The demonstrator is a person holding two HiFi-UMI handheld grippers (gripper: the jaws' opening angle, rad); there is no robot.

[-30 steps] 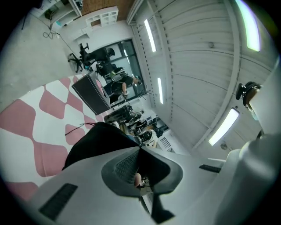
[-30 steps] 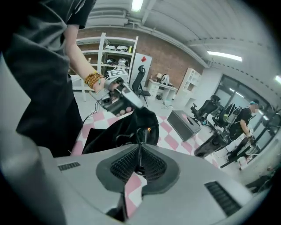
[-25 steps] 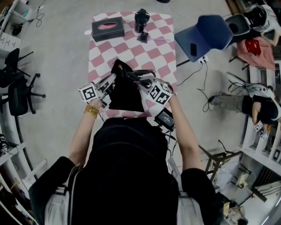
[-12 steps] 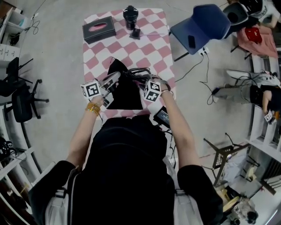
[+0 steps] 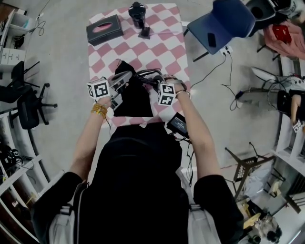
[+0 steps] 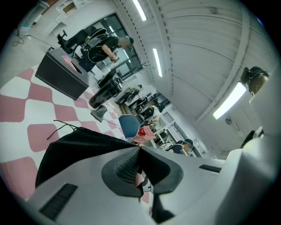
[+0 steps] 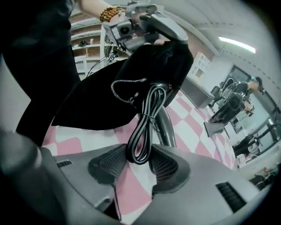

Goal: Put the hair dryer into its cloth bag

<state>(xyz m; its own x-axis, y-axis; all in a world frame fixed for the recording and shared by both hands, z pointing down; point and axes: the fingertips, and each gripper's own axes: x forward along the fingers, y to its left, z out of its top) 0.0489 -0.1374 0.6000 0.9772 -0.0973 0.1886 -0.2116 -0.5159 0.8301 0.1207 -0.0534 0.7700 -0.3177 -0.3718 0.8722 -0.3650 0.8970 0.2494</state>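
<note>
The folded loop of the black power cord (image 7: 141, 132) hangs between the parted jaws of the right gripper (image 7: 138, 165). These jaws have just been opening and then easing slightly in, and the pads do not visibly pinch the cord. Just beyond the pads, the grey handle of the hair dryer (image 7: 166, 125) slopes up from the checked tablecloth (image 7: 197, 132) into the mouth of the black cloth bag (image 7: 101, 99). The dryer's upper end disappears inside the bag, while the handle and cord lie outside it. The bag's drawstring (image 7: 125, 85) dangles at the mouth, above the cord. On the far side of the bag from this gripper, the left gripper (image 6: 138, 162) has its jaws pressed together on the bag's edge and holds that edge lifted off the table. Well beyond both grippers, at the table's far end, sits a dark tissue box (image 5: 104, 29) with pink showing in its top slot. Beside the box stands a black cylindrical object (image 5: 138, 10).
</note>
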